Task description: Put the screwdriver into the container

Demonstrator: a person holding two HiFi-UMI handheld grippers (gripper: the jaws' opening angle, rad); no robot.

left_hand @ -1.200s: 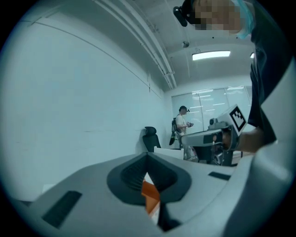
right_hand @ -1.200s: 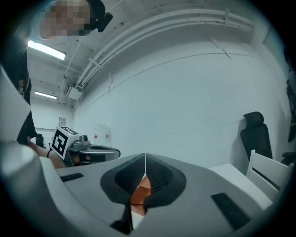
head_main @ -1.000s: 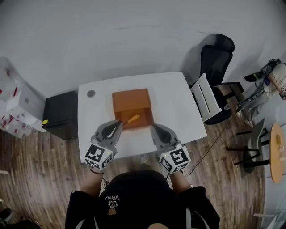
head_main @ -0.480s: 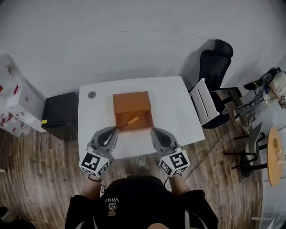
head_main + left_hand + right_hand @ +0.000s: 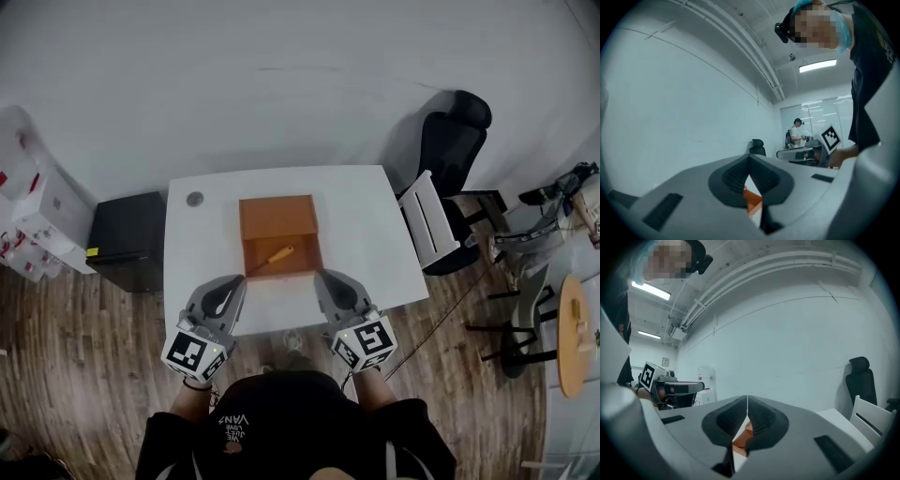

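- The screwdriver lies inside the open orange container, slanted, with its yellow handle toward the upper right and its shaft toward the lower left.
- The container sits mid-way across the white table.
- The left gripper has its jaws closed together with nothing between them. Its tips sit just beside the container's near left corner, apart from the screwdriver.
- The right gripper is likewise closed and empty, near the container's near right corner.
- Both gripper views show pads meeting at the tips, with a sliver of orange below.
- A small grey disc lies at the table's far left corner.
- A black cabinet stands left of the table.
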